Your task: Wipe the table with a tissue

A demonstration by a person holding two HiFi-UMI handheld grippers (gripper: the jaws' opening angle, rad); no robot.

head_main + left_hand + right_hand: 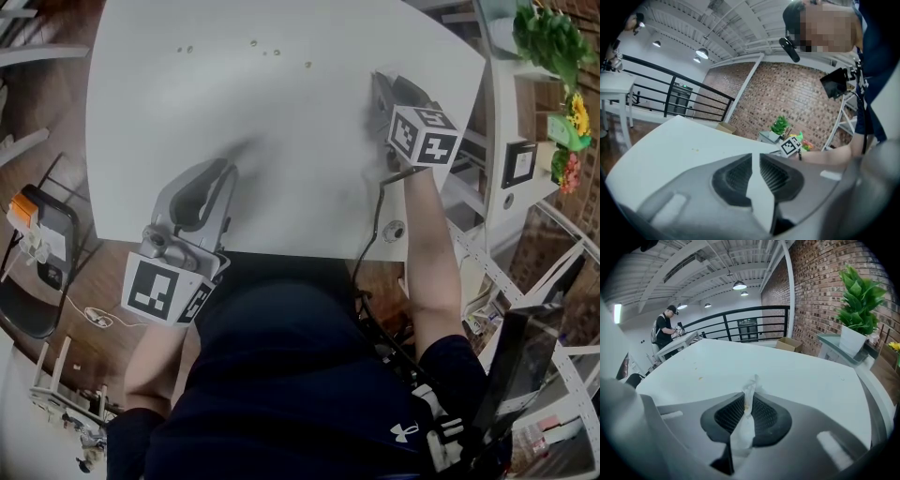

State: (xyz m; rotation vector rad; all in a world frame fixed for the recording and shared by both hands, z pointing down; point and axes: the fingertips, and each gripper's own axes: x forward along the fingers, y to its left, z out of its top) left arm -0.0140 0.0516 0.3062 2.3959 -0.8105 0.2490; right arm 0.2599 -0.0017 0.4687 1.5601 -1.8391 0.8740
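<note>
Right gripper view: jaws clamped on tissue (745,420). I place right gripper (378,82) at table (281,197) right edge, nearer to crumbs (307,65), which lie ahead-left along far edge. Left gripper (229,171) jaws slightly apart, empty.

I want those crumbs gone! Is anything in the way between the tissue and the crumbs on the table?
Nothing visible is. The right tongs are shut on the tissue, and only bare white table lies between it and the crumbs near the far edge. The left tongs sit off to the side.
</note>
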